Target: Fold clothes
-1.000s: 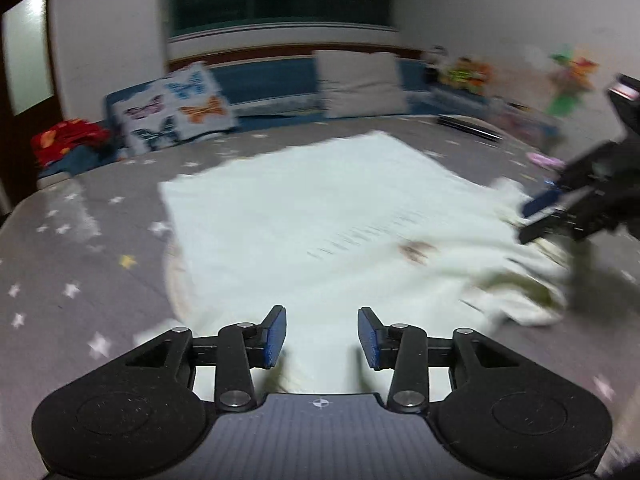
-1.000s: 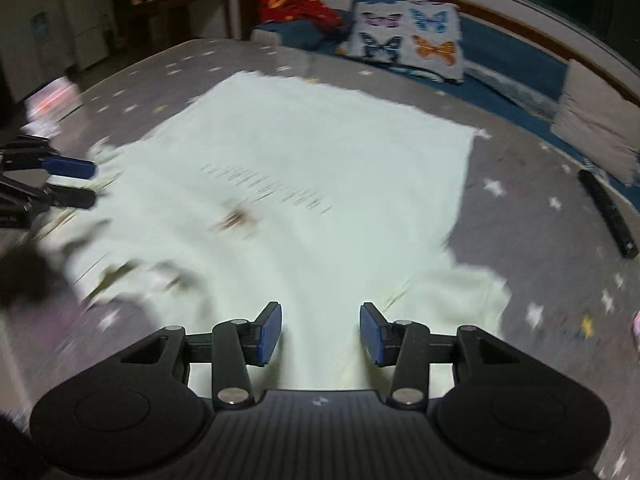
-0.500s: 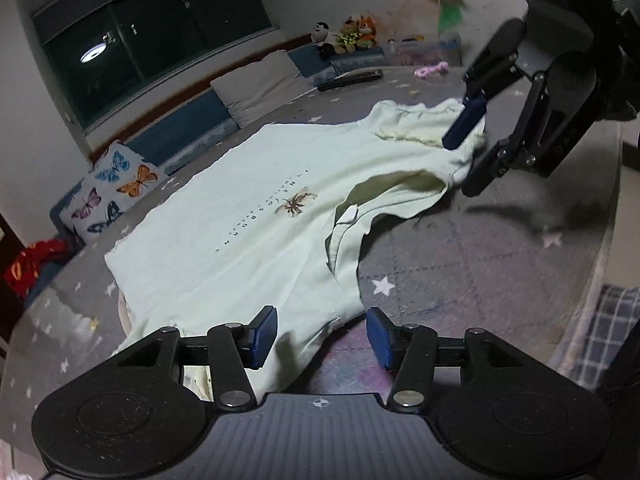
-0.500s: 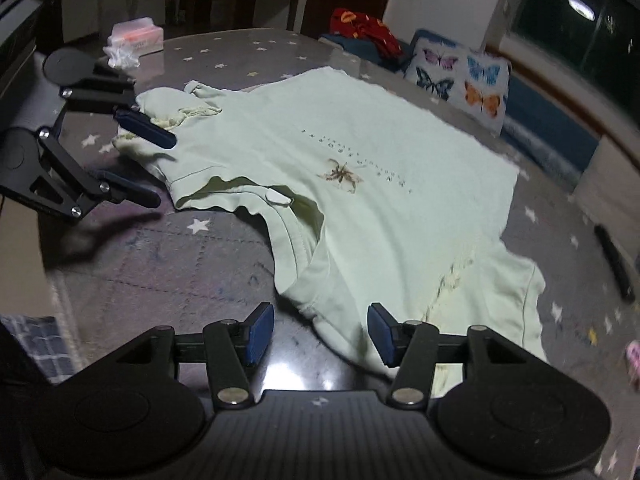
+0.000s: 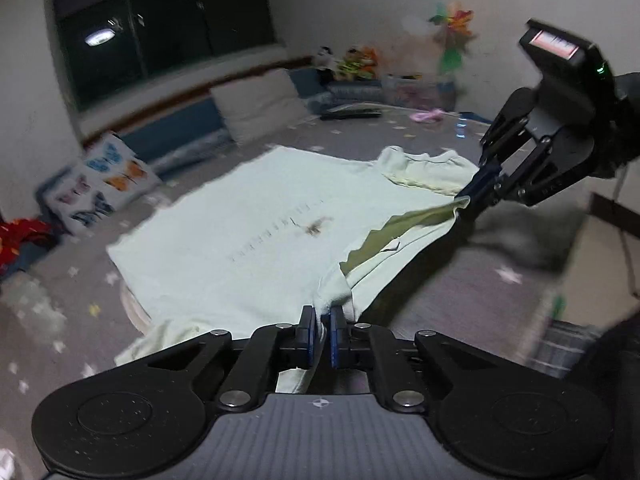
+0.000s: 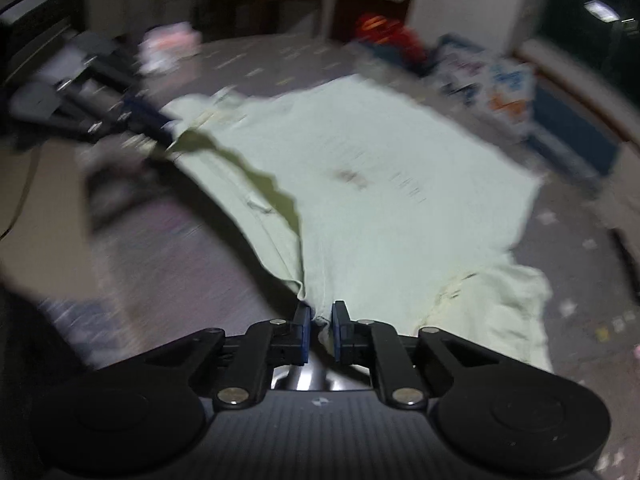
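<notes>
Pale green cotton T-shirt [image 5: 256, 220]: both grippers clamped on its near edge, no fold made yet.
Left gripper [image 5: 321, 336] and right gripper [image 6: 319, 330] each pinch fabric; the shirt lies spread on the grey star-patterned surface [image 5: 460, 292] (neckline edge lifted). Folding all remains. No containers visible.

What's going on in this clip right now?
A person is folding a pale green T-shirt spread on a grey star-patterned table. Each hand holds a tool, and both are shut on the shirt's near edge: the left tool and the right tool. The cloth between them is lifted off the table, so a fold seems underway.
</notes>
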`<state>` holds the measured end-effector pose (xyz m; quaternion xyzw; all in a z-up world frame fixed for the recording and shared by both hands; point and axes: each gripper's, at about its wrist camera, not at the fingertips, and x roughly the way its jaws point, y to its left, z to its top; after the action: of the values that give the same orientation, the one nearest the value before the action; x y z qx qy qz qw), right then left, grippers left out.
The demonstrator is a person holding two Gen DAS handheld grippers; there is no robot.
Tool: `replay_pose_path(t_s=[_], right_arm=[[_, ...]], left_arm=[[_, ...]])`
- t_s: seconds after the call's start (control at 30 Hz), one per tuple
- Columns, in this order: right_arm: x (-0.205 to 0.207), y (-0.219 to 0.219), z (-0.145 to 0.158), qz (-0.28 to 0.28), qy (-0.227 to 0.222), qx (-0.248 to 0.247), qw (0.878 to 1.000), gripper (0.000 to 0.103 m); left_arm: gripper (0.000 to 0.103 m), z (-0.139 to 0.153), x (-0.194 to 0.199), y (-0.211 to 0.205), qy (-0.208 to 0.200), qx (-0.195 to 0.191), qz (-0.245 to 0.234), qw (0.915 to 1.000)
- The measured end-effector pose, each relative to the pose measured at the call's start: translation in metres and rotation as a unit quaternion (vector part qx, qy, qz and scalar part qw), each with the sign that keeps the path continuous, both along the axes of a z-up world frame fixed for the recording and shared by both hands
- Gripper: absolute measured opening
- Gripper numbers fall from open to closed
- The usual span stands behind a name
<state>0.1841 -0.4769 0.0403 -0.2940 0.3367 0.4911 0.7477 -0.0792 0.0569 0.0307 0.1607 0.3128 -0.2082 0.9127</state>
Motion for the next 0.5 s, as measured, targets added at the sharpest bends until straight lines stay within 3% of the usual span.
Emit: replay_pose_path(t_s=[0.13, 0.23, 0.37, 0.5], right_arm=[[-0.018, -0.006, -0.009, 0.045, 0.026, -0.039, 0.998, 0.018], [-0.017, -0.011, 0.008, 0.051, 0.035, -0.022, 0.998, 0.023], [0.006, -0.016, 0.027, -0.004, 0.021, 0.031, 0.999, 0.034], [0.04, -0.012, 0.017, -0.091, 0.012, 0.052, 0.994, 0.036]], left_arm=[[0.011, -0.006, -0.013, 0.003, 0.03, 0.017, -0.022, 0.9992], [0.012, 0.01, -0.013, 0.011, 0.014, -0.001, -0.021, 0.9997], [0.016, 0.03, 0.001, 0.013, -0.024, -0.044, 0.007, 0.9987], [0.017, 0.024, 0.032, 0.001, -0.027, -0.073, 0.038, 0.9963]])
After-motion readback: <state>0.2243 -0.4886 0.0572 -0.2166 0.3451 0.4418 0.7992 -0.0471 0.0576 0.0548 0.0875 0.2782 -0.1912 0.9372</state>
